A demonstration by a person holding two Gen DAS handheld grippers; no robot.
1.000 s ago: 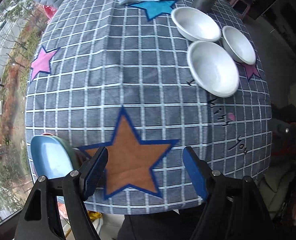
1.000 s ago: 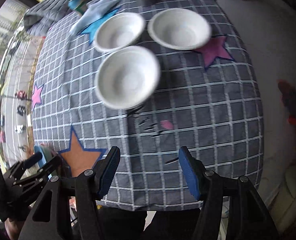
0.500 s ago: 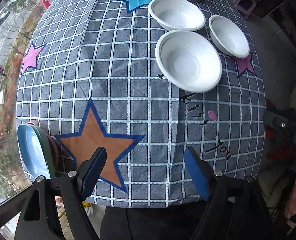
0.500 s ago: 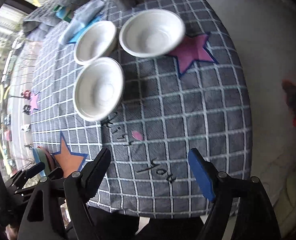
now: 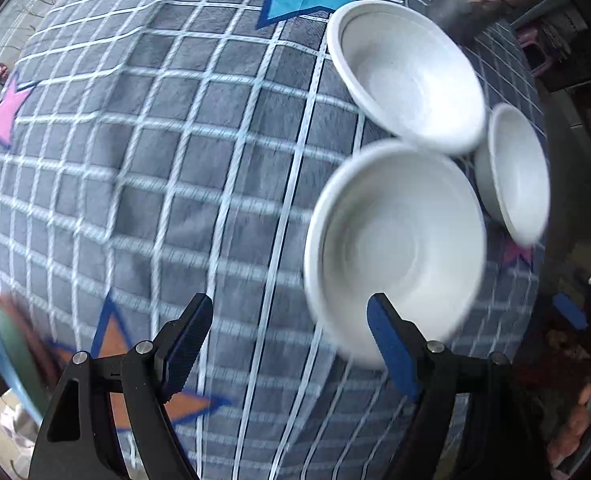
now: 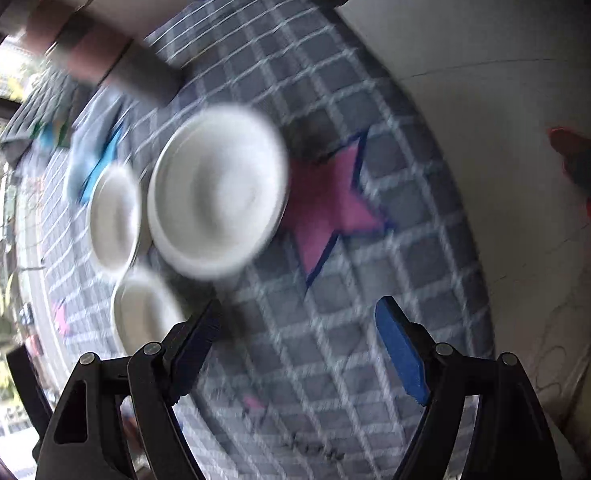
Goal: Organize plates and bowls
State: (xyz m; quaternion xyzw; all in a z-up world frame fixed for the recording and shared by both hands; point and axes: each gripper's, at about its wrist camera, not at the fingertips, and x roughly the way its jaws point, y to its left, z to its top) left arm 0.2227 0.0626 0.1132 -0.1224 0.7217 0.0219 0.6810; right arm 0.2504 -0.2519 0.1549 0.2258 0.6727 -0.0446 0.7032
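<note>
my left gripper (image 5: 289, 342) is hanging released and empty over the grey checked cloth (image 5: 175, 168), its right pad overlapping the near rim of the nearest white bowl (image 5: 395, 248), though blur is keeping me from telling contact. beyond it the other two bowls are sitting close together, one behind (image 5: 405, 76), one right (image 5: 513, 172). my right gripper (image 6: 297, 344) is hanging spread wide too, holding nothing, the biggest-looking bowl (image 6: 215, 196) ahead beside a pink star (image 6: 327, 204).
</note>
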